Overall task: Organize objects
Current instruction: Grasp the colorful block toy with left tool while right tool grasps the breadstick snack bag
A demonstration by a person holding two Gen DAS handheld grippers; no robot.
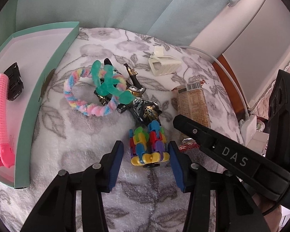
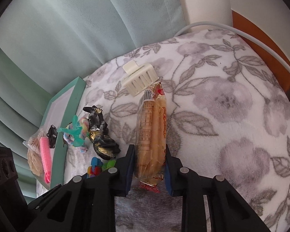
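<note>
A: Backdrop: pale green curtain [image 1: 110, 2] in folds. Below it, a plush white blanket [image 2: 232, 100] with grey flower print carries everything. What it covers, cannot tell.

B: Largest item?

A: Mint-green box [image 1: 46, 89], white inside, at the blanket's left edge. In it: a pink hair clip [image 1: 0, 119], a small black gadget [image 1: 14, 81], and, in the right wrist view, a clear bag of tan sticks [image 2: 33, 154] partly under the clip.

B: Next?

A: Long snack packet [image 2: 150, 135], tan with a barcode end, lying lengthwise on the blanket. Right gripper [image 2: 149, 171] straddles its near end; fingers narrow, pads at or touching both sides, packet still resting on the blanket. Contact force, cannot tell.

B: And the left?

A: Left gripper [image 1: 146, 162], fingers wide. A toy of coloured plastic links [image 1: 147, 145] sits between them; the right pad is touching or nearly so, the left pad stands apart.

B: Smaller things?

A: Black-and-gold figurine [image 1: 143, 104] just beyond the links. Pastel fuzzy ring [image 1: 87, 94] left of it, with a translucent teal figure [image 1: 110, 85] lying across ring and figurine. Cream hair claw [image 2: 140, 79] farthest back, touching the packet's far end. White cable [image 1: 228, 73] runs along the right edge.
</note>
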